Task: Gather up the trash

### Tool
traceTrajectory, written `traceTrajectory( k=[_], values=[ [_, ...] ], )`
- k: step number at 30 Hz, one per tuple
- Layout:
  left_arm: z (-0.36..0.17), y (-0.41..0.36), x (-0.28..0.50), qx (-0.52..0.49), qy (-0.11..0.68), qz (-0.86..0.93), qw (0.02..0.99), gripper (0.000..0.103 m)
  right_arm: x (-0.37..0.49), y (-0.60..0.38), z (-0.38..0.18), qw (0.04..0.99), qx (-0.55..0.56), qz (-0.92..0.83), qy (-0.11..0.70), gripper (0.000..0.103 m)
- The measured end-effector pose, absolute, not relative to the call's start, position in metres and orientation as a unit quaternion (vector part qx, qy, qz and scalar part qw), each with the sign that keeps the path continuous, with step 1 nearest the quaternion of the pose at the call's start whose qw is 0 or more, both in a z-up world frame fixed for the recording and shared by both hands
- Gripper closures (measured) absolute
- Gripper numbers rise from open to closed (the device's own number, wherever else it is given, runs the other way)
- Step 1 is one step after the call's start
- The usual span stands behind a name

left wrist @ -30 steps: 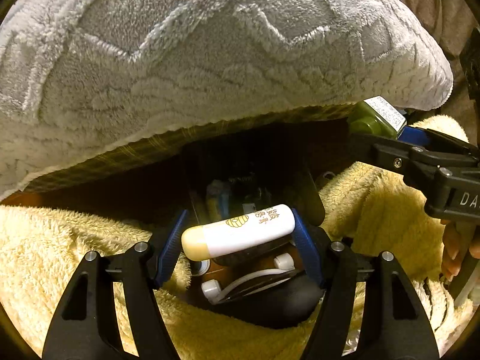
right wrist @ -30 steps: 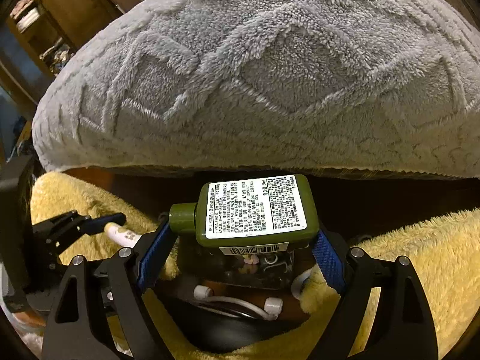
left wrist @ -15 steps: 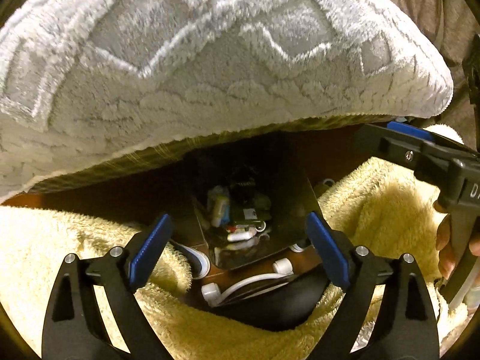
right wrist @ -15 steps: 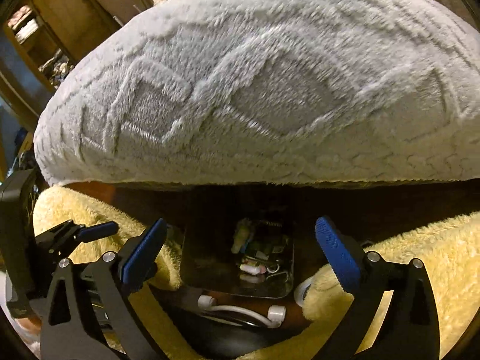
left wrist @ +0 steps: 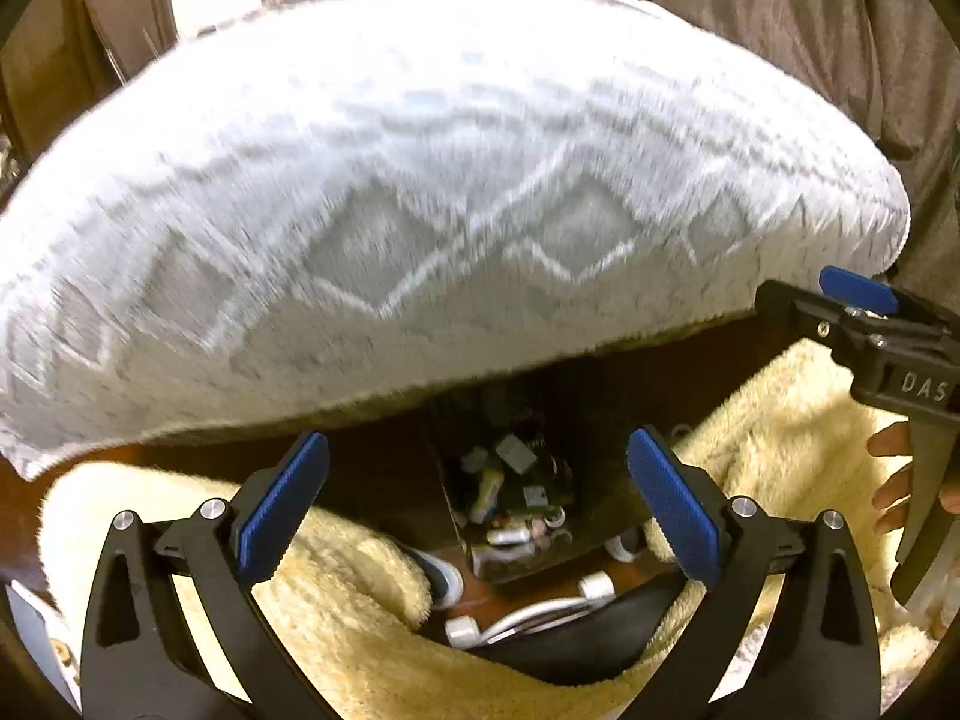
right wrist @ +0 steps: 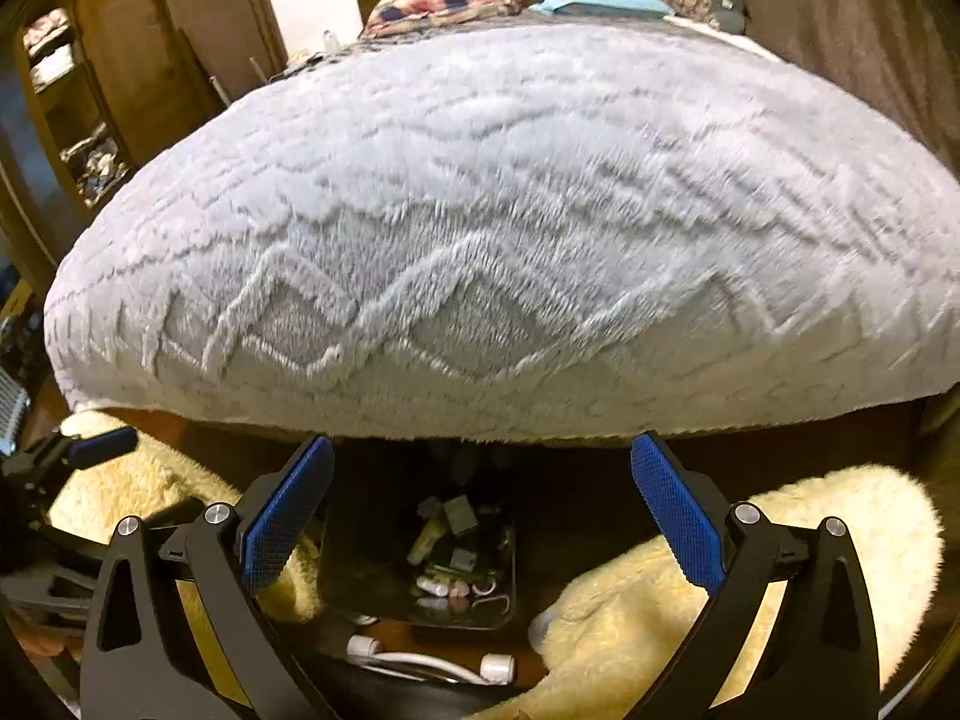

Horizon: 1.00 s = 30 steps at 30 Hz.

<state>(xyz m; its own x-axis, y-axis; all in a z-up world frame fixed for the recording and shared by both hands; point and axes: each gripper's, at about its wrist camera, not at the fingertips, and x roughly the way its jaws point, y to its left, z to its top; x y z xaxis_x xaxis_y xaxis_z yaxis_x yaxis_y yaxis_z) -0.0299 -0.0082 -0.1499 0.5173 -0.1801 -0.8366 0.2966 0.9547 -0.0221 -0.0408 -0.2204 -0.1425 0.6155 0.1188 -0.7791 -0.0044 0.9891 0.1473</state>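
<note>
Both tongs are spread wide and empty. The left tongs (left wrist: 477, 516) have just been opening, and nothing is between the blue pads (left wrist: 281, 504). The right tongs (right wrist: 477, 516) also have just opened to their widest, with nothing between them. Both point steeply down at the same place, the dark bin (left wrist: 510, 510) that stands on the floor between folds of a yellow fluffy blanket (left wrist: 780, 438). I judge they are held above the bin like this because each has let a piece of trash fall in, so wide pads are the natural position here.

The trash is inside the bin (right wrist: 456, 558). In the right view I can see a pale yellowish tube (right wrist: 427, 540), some small grey squares and a few white and pink small pieces at the bottom; which exact items they are is too small to tell. The bin looks only partly filled.

In front of the bin lies a white cable (right wrist: 429, 663) with white plugs on a black thing. Above the bin hangs the edge of a bed with a grey patterned cover (right wrist: 510, 228). The bin is half under this edge, which probably is why the tongs come from the front and at an angle.

In the left view the right tongs (left wrist: 858, 294) show at the edge, with the fingers (left wrist: 894, 480) of the person on the handle.
</note>
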Motion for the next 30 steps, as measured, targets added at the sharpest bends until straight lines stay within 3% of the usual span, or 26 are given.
traceTrajectory(
  k=[15,20,26,30],
  values=[
    [-0.091,-0.009,-0.041,0.069,0.394,-0.116,0.909,0.008,-0.061,-0.214,-0.087,0.934,0.061,0.054,0.347,0.003],
    [-0.077,-0.004,-0.043,0.068,0.372,-0.116,0.919,0.008,-0.055,-0.211,-0.074,0.928,0.056,0.072,0.361,0.003],
    [-0.049,0.016,-0.028,0.034,0.342,-0.110,0.932,0.008,-0.052,-0.221,-0.055,0.944,0.070,0.064,0.316,0.003],
    [-0.039,0.046,-0.006,0.005,0.345,-0.062,0.937,0.008,-0.032,-0.247,-0.062,0.934,0.088,0.027,0.344,0.003]
  ],
)
